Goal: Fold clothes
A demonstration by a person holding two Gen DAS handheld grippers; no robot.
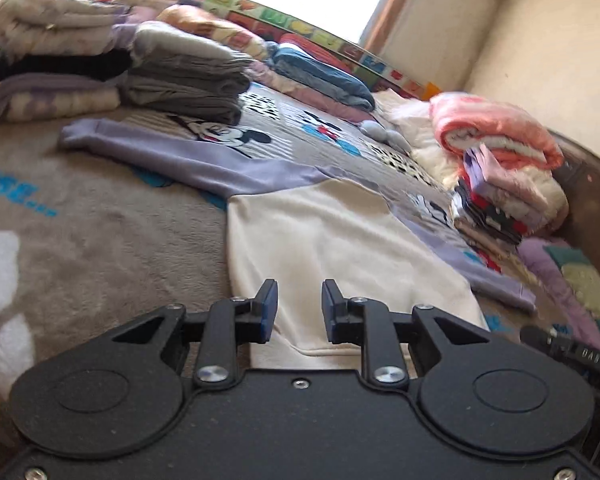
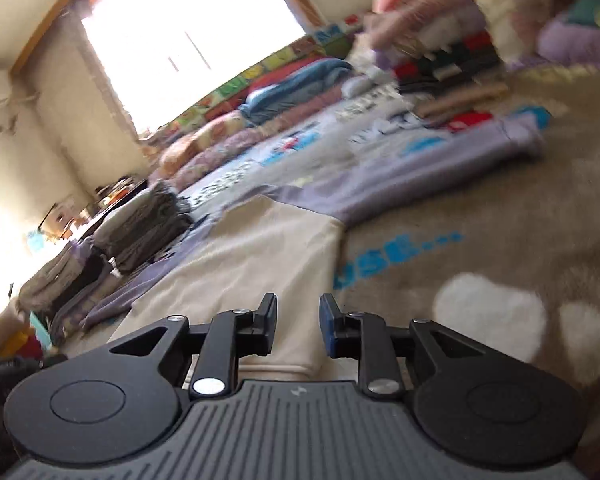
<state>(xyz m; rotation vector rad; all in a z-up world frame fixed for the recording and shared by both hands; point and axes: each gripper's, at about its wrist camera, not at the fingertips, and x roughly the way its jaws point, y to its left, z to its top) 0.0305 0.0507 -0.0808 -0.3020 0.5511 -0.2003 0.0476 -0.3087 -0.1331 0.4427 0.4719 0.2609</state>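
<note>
A sweatshirt with a cream body (image 1: 340,248) and lilac sleeves (image 1: 160,152) lies flat on a brown Mickey Mouse blanket (image 1: 100,220). My left gripper (image 1: 299,292) is over the near hem of the cream body. It is open with a narrow gap, and no cloth is between its blue pads. In the right wrist view the same cream body (image 2: 260,256) and one lilac sleeve (image 2: 440,168) stretch away. My right gripper (image 2: 298,308) stands above the near hem corner, tilted and blurred. It is also open with nothing held.
Folded grey clothes (image 1: 188,76) and a taller folded stack (image 1: 52,56) sit at the far left of the bed. A pink blanket on a pile of folded clothes (image 1: 496,136) stands at the right. Rolled bedding (image 1: 320,76) lines the wall under a bright window (image 2: 180,40).
</note>
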